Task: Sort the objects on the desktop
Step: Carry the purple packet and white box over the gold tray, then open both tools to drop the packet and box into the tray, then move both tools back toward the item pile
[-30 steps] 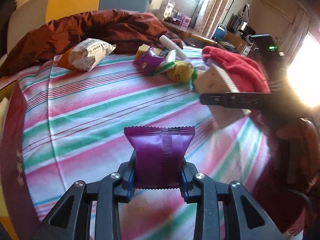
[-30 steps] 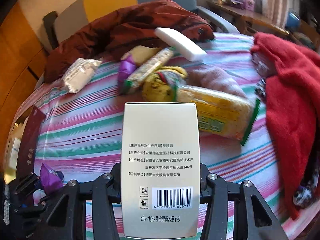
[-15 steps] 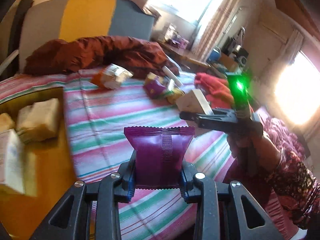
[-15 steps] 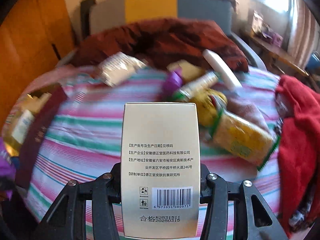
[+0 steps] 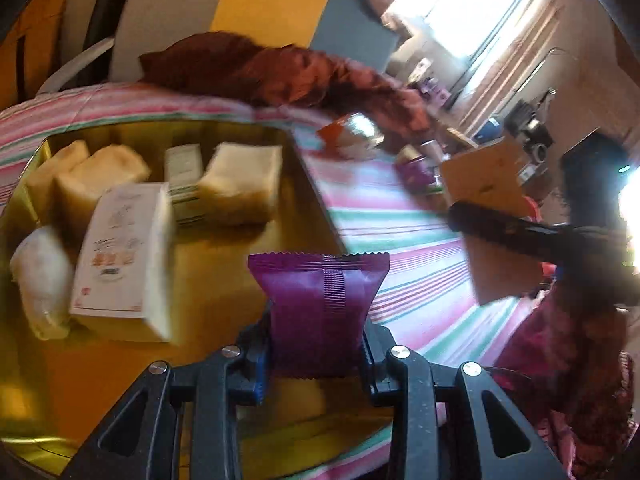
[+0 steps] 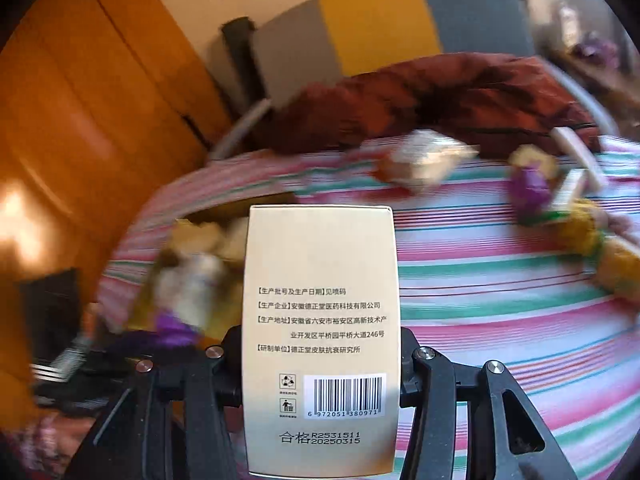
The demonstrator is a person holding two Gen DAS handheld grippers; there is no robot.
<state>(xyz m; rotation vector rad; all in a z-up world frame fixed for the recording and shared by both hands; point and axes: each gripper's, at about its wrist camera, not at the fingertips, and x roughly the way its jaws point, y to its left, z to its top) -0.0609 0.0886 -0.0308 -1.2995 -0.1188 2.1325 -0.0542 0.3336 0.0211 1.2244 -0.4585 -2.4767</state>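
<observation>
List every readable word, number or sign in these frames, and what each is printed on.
All on the beige box in the right gripper:
"合格 R2531511 20250315"
"6 972051 380971", under the barcode
"安徽德正堂医药科技有限公司"
"平桥大道246号"
Recycling and bin signs.
White carton in the yellow tray: print too blurred.
Purple packet: none.

Warm daylight, blown-out window [image 5: 476, 4] glare at right, heavy motion blur, fisheye-bent dark corners.

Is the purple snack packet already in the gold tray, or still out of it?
Out. The purple packet is clamped in the left tongs, held above the gold tray, which already holds boxes and pale packets.
</observation>
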